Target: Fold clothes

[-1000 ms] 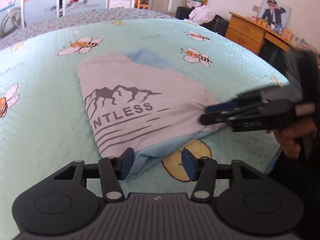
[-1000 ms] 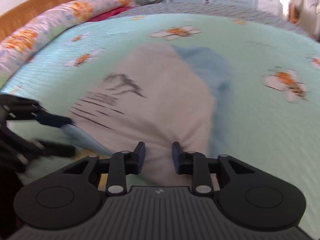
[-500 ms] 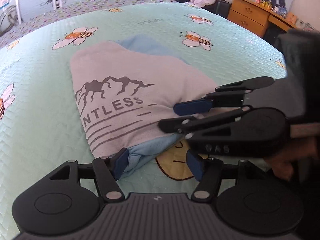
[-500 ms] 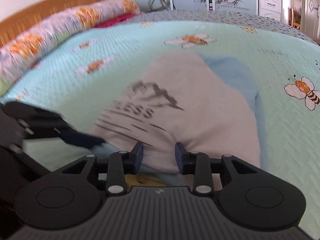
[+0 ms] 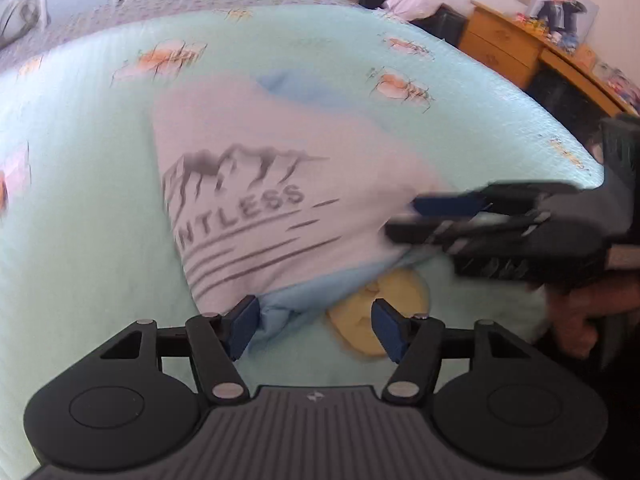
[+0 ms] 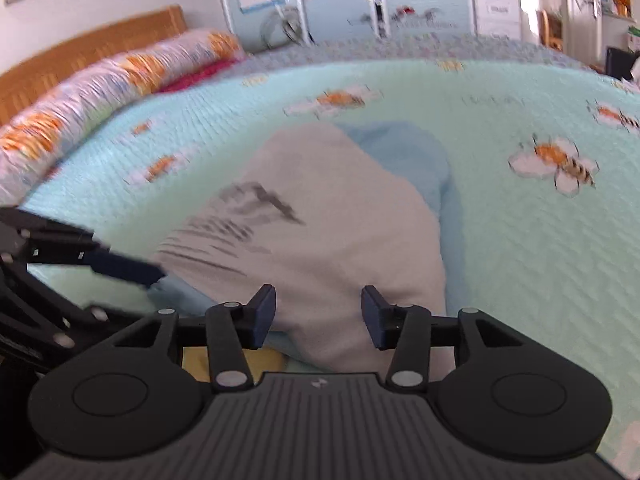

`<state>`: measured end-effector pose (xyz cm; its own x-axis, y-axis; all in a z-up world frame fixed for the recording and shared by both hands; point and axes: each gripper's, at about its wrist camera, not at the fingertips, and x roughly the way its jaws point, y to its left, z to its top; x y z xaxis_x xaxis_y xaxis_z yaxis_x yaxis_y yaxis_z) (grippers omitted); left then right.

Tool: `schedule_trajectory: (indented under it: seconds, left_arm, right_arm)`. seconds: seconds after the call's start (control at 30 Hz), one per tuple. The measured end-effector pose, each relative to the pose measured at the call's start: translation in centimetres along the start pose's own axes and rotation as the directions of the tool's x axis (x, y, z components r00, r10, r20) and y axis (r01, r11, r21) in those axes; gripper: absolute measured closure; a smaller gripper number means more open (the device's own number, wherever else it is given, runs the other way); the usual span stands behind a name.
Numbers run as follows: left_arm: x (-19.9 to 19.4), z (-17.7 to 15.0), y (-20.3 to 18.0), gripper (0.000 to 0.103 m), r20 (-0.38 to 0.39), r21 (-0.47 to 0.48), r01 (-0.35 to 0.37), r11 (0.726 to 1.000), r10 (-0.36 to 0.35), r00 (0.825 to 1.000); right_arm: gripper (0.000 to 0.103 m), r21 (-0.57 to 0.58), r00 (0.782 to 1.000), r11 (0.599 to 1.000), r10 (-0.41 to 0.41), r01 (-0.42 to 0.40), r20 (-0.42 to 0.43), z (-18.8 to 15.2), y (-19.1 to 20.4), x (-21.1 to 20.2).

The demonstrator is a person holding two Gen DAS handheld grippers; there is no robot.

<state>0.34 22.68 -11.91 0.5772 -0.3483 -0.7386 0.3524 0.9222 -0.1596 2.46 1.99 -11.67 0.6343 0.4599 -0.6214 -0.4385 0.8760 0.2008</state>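
Note:
A folded grey T-shirt (image 5: 280,184) with a mountain print lies on the bed, pale blue cloth (image 5: 304,304) showing under its near edge. My left gripper (image 5: 316,326) is open at that near edge, and the blue corner rests beside its left pad without being pinched. My right gripper (image 5: 404,220) reaches in from the right at the shirt's side. In the right wrist view the grey shirt (image 6: 320,220) lies between the pads of the right gripper (image 6: 318,314). Its jaws are opening and do not press the cloth. The left gripper (image 6: 120,268) shows at the left.
The mint quilt (image 5: 80,240) with bee prints covers the bed, with a yellow print (image 5: 384,320) near my left gripper. A wooden dresser (image 5: 500,52) stands past the bed's right edge. A patterned bolster (image 6: 120,76) lies along the headboard. A hand (image 5: 576,312) grips the right tool.
Both grippers' jaws stand wider than a second ago. The right gripper swung in over the shirt's corner, then drew back to the right. The shirt has stayed in place.

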Motion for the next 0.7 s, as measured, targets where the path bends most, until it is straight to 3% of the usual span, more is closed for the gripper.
schedule_trajectory:
  seconds: [0.17,0.23,0.33,0.4,0.5,0.6,0.7]
  left_arm:
    - [-2.5,-0.7,-1.3,0.037,0.04,0.019,0.003,1.0,-0.004,0.999]
    - [-3.3,-0.1,-1.5,0.037,0.072,0.029,0.017,0.999,-0.019,0.997]
    - [-2.2,0.6,-1.3,0.036,0.056,0.023,0.0,1.0,-0.001,0.998]
    - [-0.7,0.2,-0.6,0.036,0.008,-0.006,-0.011,1.0,0.011,1.0]
    - [-2.3,0.3,-1.0,0.036,0.052,-0.008,0.008,1.0,-0.007,0.999]
    - [-4.0,1.1,-0.7,0.036,0.114,0.019,0.032,0.999,-0.033,0.993]
    - [-2.7,2.6,0.6,0.036,0.122,-0.01,-0.002,1.0,0.003,0.993]
  right_arm:
    - [0.062,0.067,1.0,0.998,-0.019,0.018,0.005,-1.0,-2.4,-1.7]
    - [0.061,0.062,0.999,0.998,-0.013,0.01,0.045,-0.5,-1.9,-2.8]
    - [0.052,0.039,0.996,0.999,-0.001,-0.002,0.085,0.5,-0.5,-2.9]
    - [0.051,0.026,0.998,1.0,-0.013,0.012,0.053,0.6,-0.2,-1.3]
    - [0.055,0.045,0.998,0.997,-0.061,0.062,-0.008,0.2,-1.0,0.5]
    - [0.054,0.095,0.998,0.995,-0.041,0.037,0.042,0.5,-2.1,-1.0]
    - [0.054,0.096,0.996,0.995,-0.02,0.012,0.089,1.8,-2.1,-1.5]
